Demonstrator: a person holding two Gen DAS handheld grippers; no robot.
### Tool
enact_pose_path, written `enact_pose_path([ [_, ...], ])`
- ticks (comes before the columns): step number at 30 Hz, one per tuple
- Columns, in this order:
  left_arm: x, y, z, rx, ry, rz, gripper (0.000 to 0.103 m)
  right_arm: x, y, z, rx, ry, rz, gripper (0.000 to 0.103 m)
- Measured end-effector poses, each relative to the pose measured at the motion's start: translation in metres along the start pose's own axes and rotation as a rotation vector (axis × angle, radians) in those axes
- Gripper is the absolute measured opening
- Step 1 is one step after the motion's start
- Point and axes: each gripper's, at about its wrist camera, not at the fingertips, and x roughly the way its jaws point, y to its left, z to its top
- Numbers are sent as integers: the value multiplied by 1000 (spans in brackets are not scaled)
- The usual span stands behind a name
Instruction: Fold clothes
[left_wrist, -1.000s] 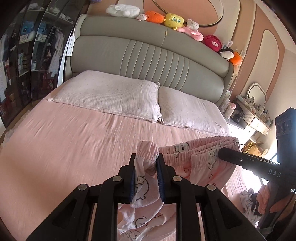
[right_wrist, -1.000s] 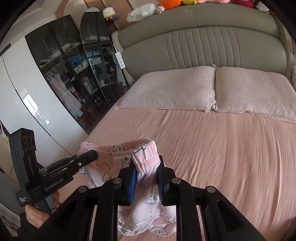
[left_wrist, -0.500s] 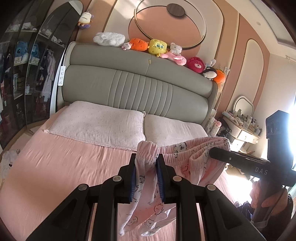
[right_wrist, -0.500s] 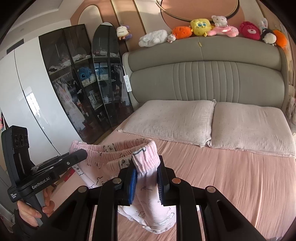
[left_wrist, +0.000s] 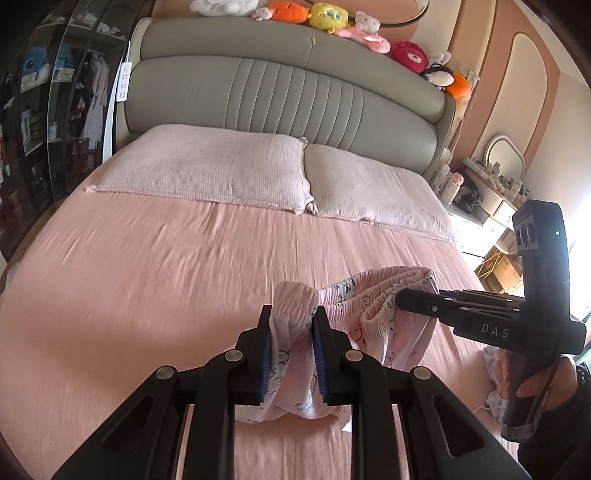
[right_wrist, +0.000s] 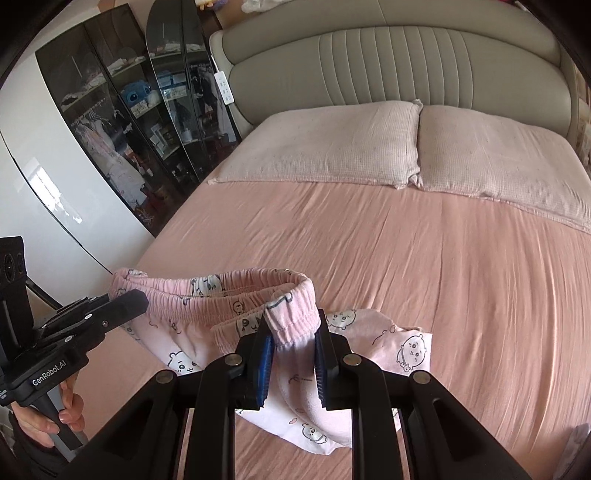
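Pink pyjama trousers (left_wrist: 373, 314) w/ small cartoon-animal print are held by the elastic waistband, one gripper at each end, over the near part of a bed (left_wrist: 155, 273) covered in a pink sheet.

Left gripper (left_wrist: 291, 334): jaws clamped on one end of the waistband; fabric bunches up between the blue pads and hangs below them. In the right wrist view the same tool comes in from the lower left, tip pinching the waistband end, handle held by a hand (right_wrist: 55, 410).

Right gripper (right_wrist: 293, 343): jaws likewise closed on the opposite waistband end, pink elastic folded over between the pads. In the left wrist view it enters from the right (marked "DAS"), tip at the band's far end, grasped by the other hand (left_wrist: 532, 384).

Waistband runs roughly level between the two tools, approx. taut, slightly sagging mid-span. The legs drop from it; in the right wrist view the lower fabric lies spread on the sheet under and to the right of the gripper, so the garment is partly resting on the bed, not fully airborne.

Surroundings: two pink pillows (left_wrist: 207, 170) side by side at the head of the bed, against a grey padded headboard (left_wrist: 288, 92). Row of plush toys (left_wrist: 328, 16) on top of the headboard. Dark glass-front wardrobe (right_wrist: 122, 122) along the left wall.
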Motion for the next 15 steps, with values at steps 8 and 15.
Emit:
enact_pose_path([
  [8,33,24,-43,-32,116,16,17,60,3,-32,-31,130,-4,17],
  [15,60,41,-74,-56,204,28,17,98,-2,-58,-51,220,-23,17],
])
